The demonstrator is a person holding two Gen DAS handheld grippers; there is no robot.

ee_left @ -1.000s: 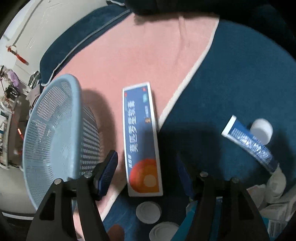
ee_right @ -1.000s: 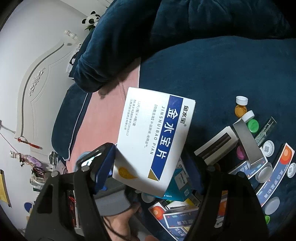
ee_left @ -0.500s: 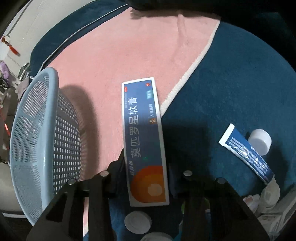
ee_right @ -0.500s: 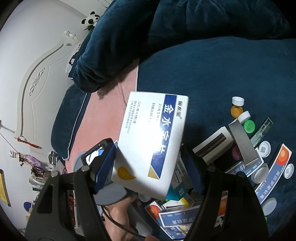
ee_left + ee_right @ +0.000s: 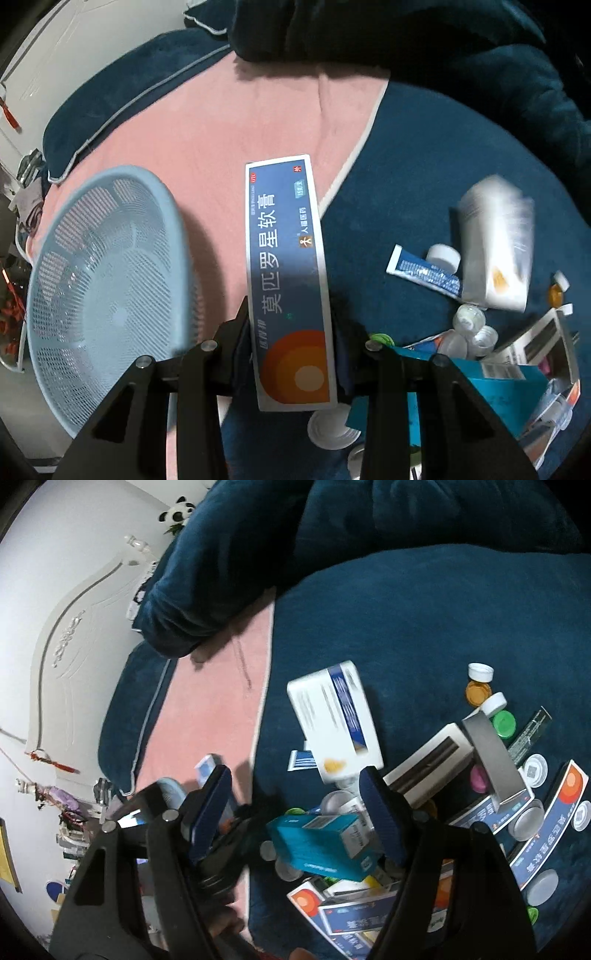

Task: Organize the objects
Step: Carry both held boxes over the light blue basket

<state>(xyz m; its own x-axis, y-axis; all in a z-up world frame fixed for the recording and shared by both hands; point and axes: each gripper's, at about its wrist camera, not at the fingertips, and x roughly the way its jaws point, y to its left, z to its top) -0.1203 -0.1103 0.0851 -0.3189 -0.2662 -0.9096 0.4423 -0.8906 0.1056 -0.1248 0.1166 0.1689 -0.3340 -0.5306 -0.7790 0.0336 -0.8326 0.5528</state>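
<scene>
My left gripper point(image 5: 291, 332) is shut on the orange end of a long blue ointment box point(image 5: 282, 236), which is lifted off the bed and points away from me. To its left lies a light blue mesh basket point(image 5: 103, 280) on the pink blanket. My right gripper point(image 5: 295, 790) is open with nothing between its blue pads. Just beyond its fingertips is a white box with a blue stripe point(image 5: 332, 716), blurred with motion and free of the jaws. The left wrist view shows that white box point(image 5: 495, 243) over the dark blue cover.
A pile of medicine boxes, including a teal box point(image 5: 321, 842), plus bottles and loose caps, covers the dark blue cover point(image 5: 424, 620) under my right gripper. A small blue tube point(image 5: 421, 271) lies near the white box. Dark pillows sit at the back.
My left gripper closed on the long blue box and raised it. The white box left my right gripper's jaws and moved out past the fingertips toward the cover.
</scene>
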